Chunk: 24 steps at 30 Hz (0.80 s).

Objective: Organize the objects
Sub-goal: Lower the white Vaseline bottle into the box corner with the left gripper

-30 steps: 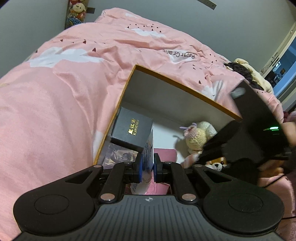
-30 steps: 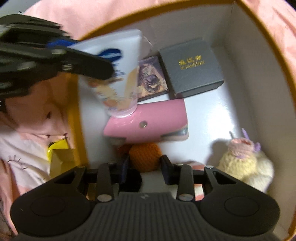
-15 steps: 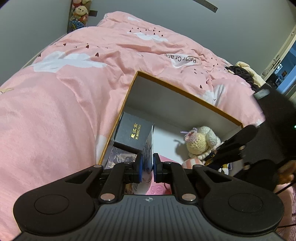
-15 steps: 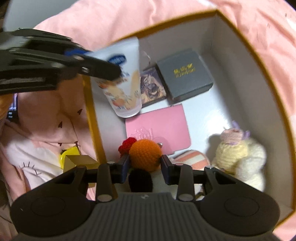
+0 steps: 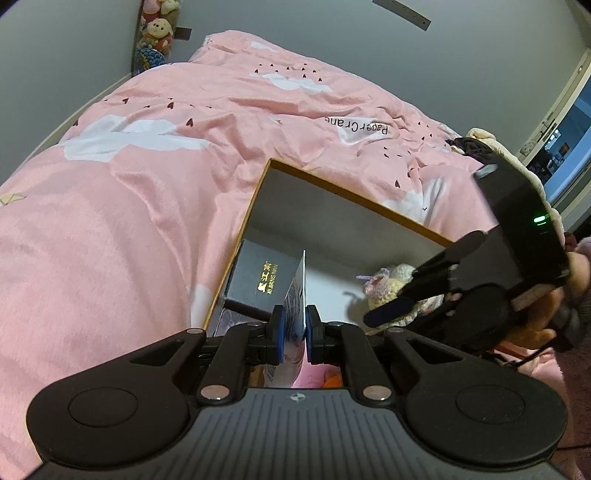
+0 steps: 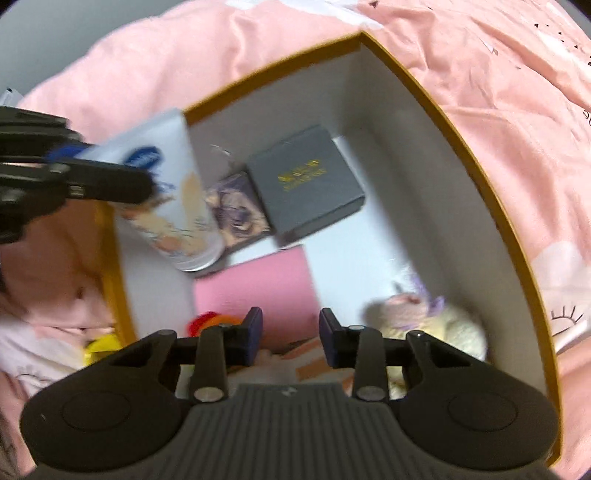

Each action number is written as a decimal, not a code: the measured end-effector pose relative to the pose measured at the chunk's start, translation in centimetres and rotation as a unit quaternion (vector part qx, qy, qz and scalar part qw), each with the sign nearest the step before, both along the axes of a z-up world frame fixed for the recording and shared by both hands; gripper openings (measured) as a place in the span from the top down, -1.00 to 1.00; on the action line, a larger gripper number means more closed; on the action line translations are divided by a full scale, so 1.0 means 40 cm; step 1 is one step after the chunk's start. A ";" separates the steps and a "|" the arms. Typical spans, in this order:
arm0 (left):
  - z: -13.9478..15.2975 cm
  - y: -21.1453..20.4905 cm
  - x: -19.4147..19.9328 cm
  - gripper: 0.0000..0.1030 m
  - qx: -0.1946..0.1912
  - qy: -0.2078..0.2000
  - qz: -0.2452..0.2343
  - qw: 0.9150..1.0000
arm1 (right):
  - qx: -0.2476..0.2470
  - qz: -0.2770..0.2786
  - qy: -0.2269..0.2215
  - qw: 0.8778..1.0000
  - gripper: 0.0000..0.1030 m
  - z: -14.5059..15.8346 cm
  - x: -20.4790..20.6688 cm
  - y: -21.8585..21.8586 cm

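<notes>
An open box with a gold rim (image 5: 347,192) (image 6: 461,125) lies on the pink bed. Inside are a dark gift box (image 5: 262,280) (image 6: 306,181), a pink wallet (image 6: 258,288), a picture card (image 6: 236,214) and a crocheted cream toy (image 5: 388,288) (image 6: 424,321). My left gripper (image 5: 294,332) is shut on a white cream tube (image 5: 297,295) (image 6: 173,192), held over the box's near left corner. My right gripper (image 6: 290,325) is open and empty above the box; it shows in the left wrist view (image 5: 461,280). An orange and red toy (image 6: 207,319) lies just under its left finger.
A pink duvet (image 5: 147,184) surrounds the box. A yellow object (image 6: 99,345) lies outside the box's left wall. Plush toys (image 5: 155,29) hang by the far wall. A door (image 5: 561,140) is at the right.
My right gripper has opened, let go of the orange crocheted toy and risen. My left gripper has lifted a little with the tube.
</notes>
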<state>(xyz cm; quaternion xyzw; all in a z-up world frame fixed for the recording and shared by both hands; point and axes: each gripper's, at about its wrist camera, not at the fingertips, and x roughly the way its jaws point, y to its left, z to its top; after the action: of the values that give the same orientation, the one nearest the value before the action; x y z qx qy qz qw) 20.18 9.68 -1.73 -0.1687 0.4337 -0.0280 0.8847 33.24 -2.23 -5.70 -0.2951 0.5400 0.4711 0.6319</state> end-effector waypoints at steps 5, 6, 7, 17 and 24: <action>0.011 0.002 0.009 0.78 0.007 -0.002 0.006 1.000 | 0.017 0.004 0.009 1.000 0.27 -0.044 0.025 0.024; 0.012 0.003 0.011 0.78 0.009 -0.001 0.007 1.000 | 0.021 0.010 0.006 1.000 0.34 -0.055 0.021 0.031; 0.012 0.003 0.013 0.78 0.011 -0.001 0.008 1.000 | 0.021 0.013 0.006 1.000 0.42 -0.066 0.020 0.036; 0.044 -0.036 0.074 0.78 0.047 -0.032 -0.037 0.998 | 0.061 -0.008 -0.025 0.998 0.52 -0.042 0.012 0.019; 0.066 -0.105 0.164 0.78 0.135 -0.081 -0.137 0.978 | 0.097 -0.045 -0.040 0.993 0.51 0.014 0.013 -0.045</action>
<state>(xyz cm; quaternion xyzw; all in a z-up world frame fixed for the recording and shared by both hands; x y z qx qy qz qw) 26.75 5.48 0.89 0.0167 0.3793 -0.1038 0.9193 33.77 -4.01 -5.13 -0.2264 0.4791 0.4804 0.6989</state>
